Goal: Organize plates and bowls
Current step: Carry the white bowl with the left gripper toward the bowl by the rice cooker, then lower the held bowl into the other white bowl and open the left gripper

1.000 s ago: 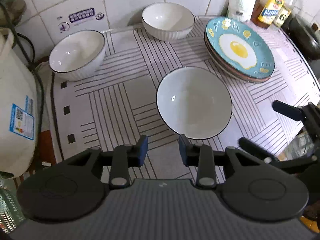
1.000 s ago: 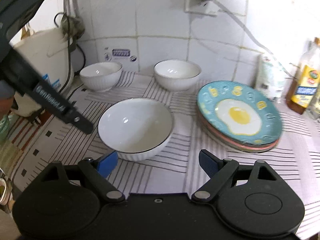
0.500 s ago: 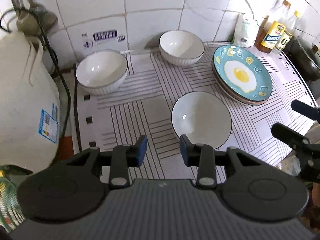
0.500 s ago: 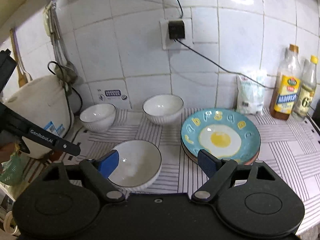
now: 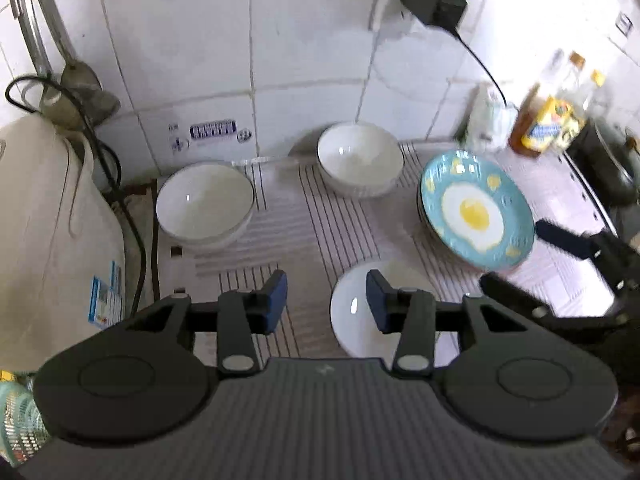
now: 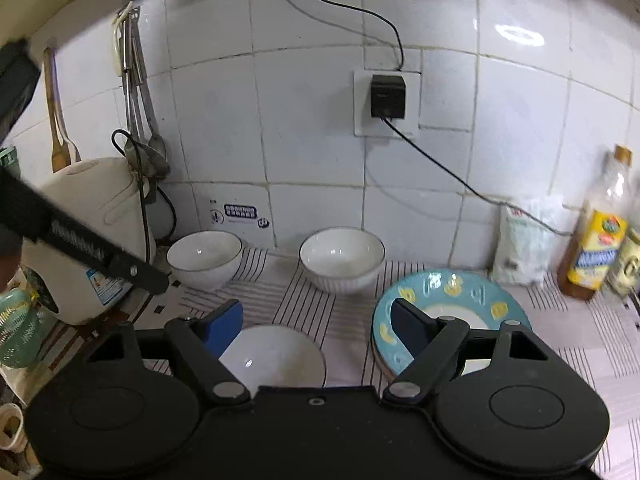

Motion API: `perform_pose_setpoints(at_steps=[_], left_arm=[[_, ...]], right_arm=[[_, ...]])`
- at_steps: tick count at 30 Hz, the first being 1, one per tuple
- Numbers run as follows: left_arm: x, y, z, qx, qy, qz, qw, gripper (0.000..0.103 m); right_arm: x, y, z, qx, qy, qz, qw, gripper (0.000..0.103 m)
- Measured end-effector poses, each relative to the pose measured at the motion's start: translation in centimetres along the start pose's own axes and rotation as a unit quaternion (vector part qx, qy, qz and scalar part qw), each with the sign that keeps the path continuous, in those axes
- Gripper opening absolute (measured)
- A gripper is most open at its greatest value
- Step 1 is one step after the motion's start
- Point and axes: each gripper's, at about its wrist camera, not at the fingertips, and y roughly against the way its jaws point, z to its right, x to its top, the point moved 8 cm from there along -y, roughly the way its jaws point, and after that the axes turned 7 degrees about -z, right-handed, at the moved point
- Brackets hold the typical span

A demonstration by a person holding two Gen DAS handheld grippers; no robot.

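Note:
Three white bowls stand on the striped mat: one at the back left (image 5: 204,204) (image 6: 204,256), one at the back middle (image 5: 360,164) (image 6: 342,258), and a near one (image 5: 356,320) (image 6: 276,356). To the right sits a stack of plates (image 5: 476,212) (image 6: 452,288) topped by a blue fried-egg plate. My left gripper (image 5: 326,292) hovers above the near bowl's left rim with its jaws opening and nothing between them. Above the gap between the near bowl and the plates my right gripper (image 6: 316,316) stands wide, its jaws closing slightly on nothing. Its fingers (image 5: 516,294) show at the right of the left wrist view.
A white rice cooker (image 5: 48,240) (image 6: 96,216) stands at the left edge with a cord. Oil bottles (image 6: 596,236) and a white bag (image 6: 524,240) line the back right. A dark pot (image 5: 612,168) sits far right. A socket with a black adapter (image 6: 388,96) and hanging utensils (image 6: 136,100) are on the tiled wall.
Both grippers have risen and drawn back from the counter, so the bowls and plates look smaller and more wall shows. The left jaws have widened. The dishes have not moved.

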Motion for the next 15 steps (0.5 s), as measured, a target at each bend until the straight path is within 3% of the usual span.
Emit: perform_pose_setpoints(at_steps=[5, 8, 15], left_arm=[[3.3, -2.1, 0.1, 0.001, 0.018, 0.006, 0.9998, 0.045], [5.1, -3.9, 0.0, -0.015, 0.043, 0.007, 0.9989, 0.045], [7.4, -8.2, -0.3, 0.019, 0.058, 0.019, 0.9980, 0.045]], right_arm=[[1.3, -4.1, 1.9, 0.004, -0.013, -0.001, 1.000, 0.078], [1.7, -7.0, 3.0, -0.039, -0.011, -0.017, 0.999, 0.074], [2.7, -12.3, 4.4, -0.014, -0.019, -0.028, 0.999, 0.072]])
